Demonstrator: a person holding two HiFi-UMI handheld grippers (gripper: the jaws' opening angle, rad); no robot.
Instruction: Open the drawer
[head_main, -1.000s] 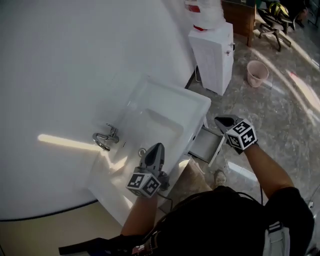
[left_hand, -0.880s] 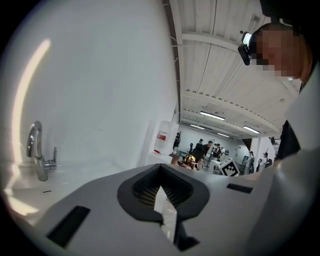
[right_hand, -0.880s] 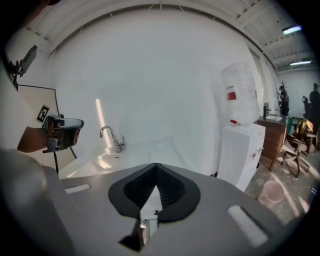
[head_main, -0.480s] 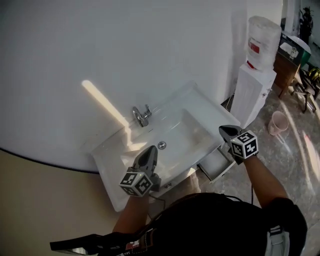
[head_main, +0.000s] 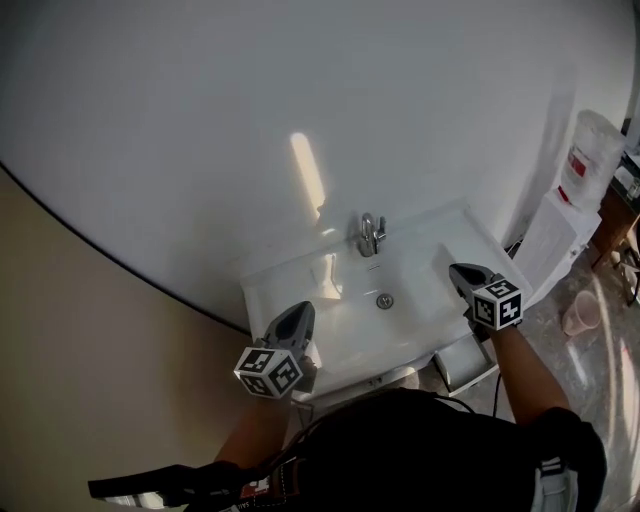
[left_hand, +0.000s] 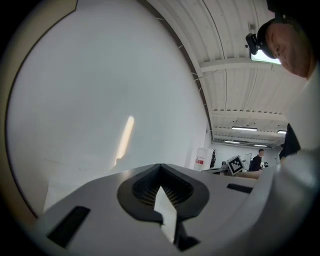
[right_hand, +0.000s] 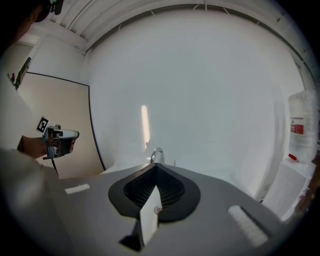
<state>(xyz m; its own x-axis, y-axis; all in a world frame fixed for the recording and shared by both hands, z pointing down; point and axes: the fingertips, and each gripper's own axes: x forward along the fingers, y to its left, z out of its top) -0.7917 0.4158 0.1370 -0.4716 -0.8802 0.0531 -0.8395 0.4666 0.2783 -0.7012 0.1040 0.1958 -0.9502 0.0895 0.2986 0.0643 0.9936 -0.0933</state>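
Note:
A white drawer stands pulled out under the right side of the white sink cabinet, partly hidden by my right arm. In the head view my left gripper hovers over the sink's front left rim. Over the right rim is my right gripper, above the drawer and apart from it. Both are shut and hold nothing. The left gripper faces the white wall. The right gripper points at the chrome tap.
The chrome tap and the drain sit mid-basin. A white water dispenser stands to the right of the sink, with a pink bucket on the stone floor beyond it. A curved white wall rises behind the sink.
The head view has swung so that the sink now sits in the middle. Both grippers have risen. The right one has left the drawer's front and now hangs over the sink's right rim.

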